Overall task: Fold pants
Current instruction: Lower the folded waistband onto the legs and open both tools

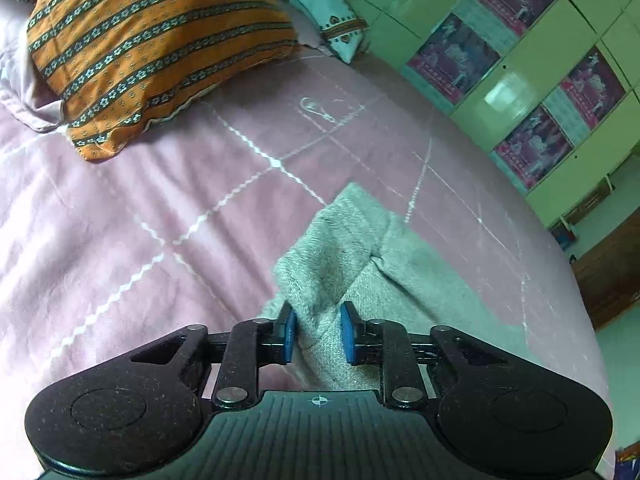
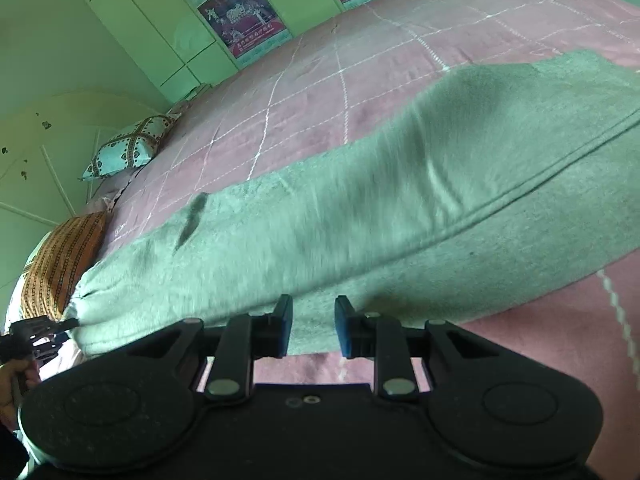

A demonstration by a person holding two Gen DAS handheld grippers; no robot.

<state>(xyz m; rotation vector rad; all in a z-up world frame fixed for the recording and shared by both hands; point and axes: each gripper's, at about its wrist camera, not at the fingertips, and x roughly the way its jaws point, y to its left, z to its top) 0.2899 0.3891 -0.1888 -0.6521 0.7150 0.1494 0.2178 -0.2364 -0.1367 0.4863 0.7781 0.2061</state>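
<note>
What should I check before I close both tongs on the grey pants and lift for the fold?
1. Left tongs open with fabric between the pads: ok; a fold of the grey knit pants sits in the gap.
2. Right tongs open at the pants' near edge: ok, cloth lies between the fingers.
3. Pads gripping yet: not ok, both jaws stand apart.
4. Only pants in the jaws, not the pink quilted bedspread: cannot tell.
5. Pants lying flat: not ok, ridges and a crease run along them.
6. Orange striped pillow apart from the pants: ok.
</note>
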